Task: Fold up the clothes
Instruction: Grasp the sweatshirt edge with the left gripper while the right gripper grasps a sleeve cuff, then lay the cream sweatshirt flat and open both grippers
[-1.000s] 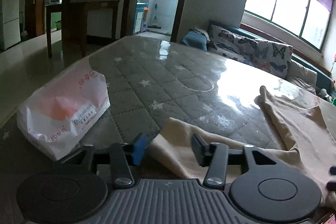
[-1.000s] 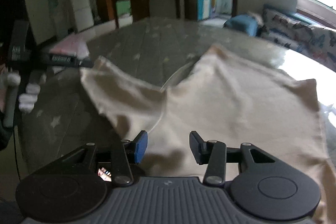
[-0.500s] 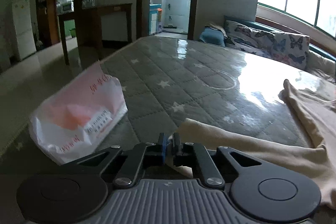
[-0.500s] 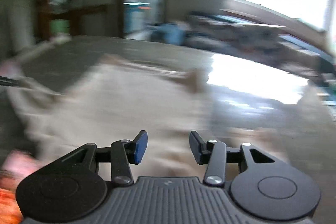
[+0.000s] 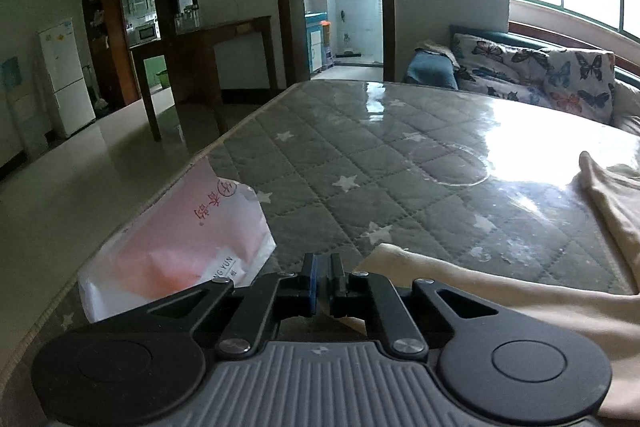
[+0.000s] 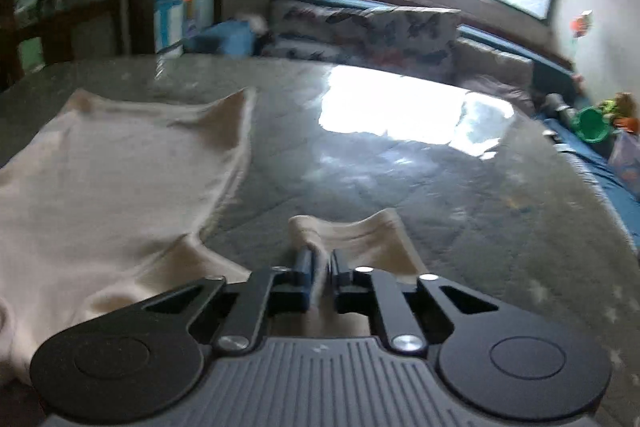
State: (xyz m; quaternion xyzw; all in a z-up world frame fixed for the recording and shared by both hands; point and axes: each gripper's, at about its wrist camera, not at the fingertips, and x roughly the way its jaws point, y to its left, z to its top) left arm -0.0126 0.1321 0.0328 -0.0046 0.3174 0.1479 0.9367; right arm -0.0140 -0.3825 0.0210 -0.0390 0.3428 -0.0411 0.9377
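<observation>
A beige garment (image 6: 112, 187) lies spread on the grey star-quilted mattress (image 6: 460, 195). In the right wrist view its sleeve end (image 6: 352, 235) bunches up just ahead of my right gripper (image 6: 322, 277), whose jaws are shut on the cloth. In the left wrist view the same garment (image 5: 500, 303) stretches to the right along the near edge, and my left gripper (image 5: 322, 285) is shut on its left corner. A raised part of the garment (image 5: 612, 195) shows at the far right.
A white and pink plastic bag (image 5: 184, 251) lies on the mattress's left edge, close beside the left gripper. A butterfly-print sofa (image 5: 540, 79) runs along the window side. A wooden table (image 5: 200, 67) and a fridge (image 5: 64, 75) stand beyond the tiled floor.
Both grippers went from open to shut on the garment, the left first. The right gripper swung right, off the body of the garment to its sleeve end.
</observation>
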